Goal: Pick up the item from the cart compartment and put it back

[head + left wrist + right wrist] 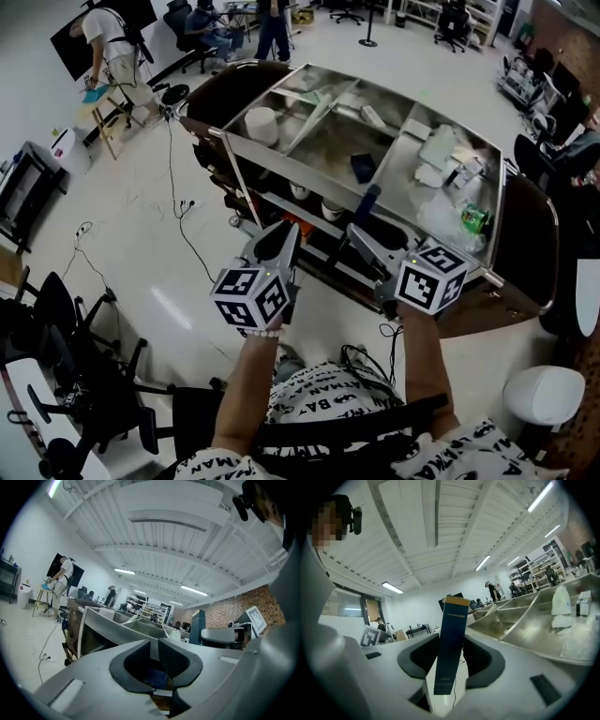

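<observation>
A white-floored workshop with office chairs and shelving surrounds a steel cart point(281, 164) whose top is split into compartments. The slim dark blue box point(452, 630) is outside those compartments, just short of the cart's near rail. It stands nearly upright, long axis vertical with a slight lean, gold-banded end on top. The right gripper point(452, 657) clamps it by its lower half. Its bottom end is sunk between the jaws, and its print is too small to read. The left gripper point(154, 654) carries nothing, its jaws drawn almost together. Both forearms reach forward side by side, the grippers roughly level and aimed at the cart.
</observation>
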{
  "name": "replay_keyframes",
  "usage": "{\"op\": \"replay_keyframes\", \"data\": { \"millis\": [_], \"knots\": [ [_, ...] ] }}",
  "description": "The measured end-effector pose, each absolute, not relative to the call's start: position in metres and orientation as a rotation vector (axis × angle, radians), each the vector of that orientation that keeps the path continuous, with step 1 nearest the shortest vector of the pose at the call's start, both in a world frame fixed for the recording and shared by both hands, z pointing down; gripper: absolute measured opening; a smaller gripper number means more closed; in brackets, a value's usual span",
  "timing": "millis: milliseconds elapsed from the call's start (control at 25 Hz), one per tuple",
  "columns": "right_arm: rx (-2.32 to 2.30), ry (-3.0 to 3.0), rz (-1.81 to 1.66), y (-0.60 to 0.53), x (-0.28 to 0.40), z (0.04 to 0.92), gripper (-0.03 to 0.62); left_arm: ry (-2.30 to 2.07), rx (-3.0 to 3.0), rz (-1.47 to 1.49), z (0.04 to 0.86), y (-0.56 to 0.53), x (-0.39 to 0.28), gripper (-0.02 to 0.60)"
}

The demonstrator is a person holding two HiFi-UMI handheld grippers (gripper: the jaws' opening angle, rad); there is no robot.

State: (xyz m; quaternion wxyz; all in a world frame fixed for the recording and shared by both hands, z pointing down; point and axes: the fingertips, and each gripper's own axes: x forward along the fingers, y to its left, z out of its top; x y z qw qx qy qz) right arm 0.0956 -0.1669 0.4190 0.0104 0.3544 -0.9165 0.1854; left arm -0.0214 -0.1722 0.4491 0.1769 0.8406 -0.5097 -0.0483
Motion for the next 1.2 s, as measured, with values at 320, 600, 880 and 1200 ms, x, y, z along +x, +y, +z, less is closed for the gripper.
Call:
{"op": "replay_keyframes", "data": {
  "millis": [320,600,880,1200],
  "knots": [
    [1.110,-2.849,0.578,-0.166,0.096,0.422,0.173,-1.420,2.413,-0.140,0.445,-0.176,-0.016,0.048],
    [1.101,-2.854,0.572,-0.169,0.094,0.418,0.173,-1.382,2.441,-0.116,0.446,-0.182,-0.010,0.014],
    [1.104,-2.845,0.560,-0.173,0.092,0.418,0.173,-1.394,2.433,-0.140,0.442,-0.186,-0.015,0.011],
    [1.112,-2.812,0.552,-0.177,0.093,0.424,0.173,-1.376,2.433,-0.128,0.447,-0.191,-0.013,0.060]
  ]
}}
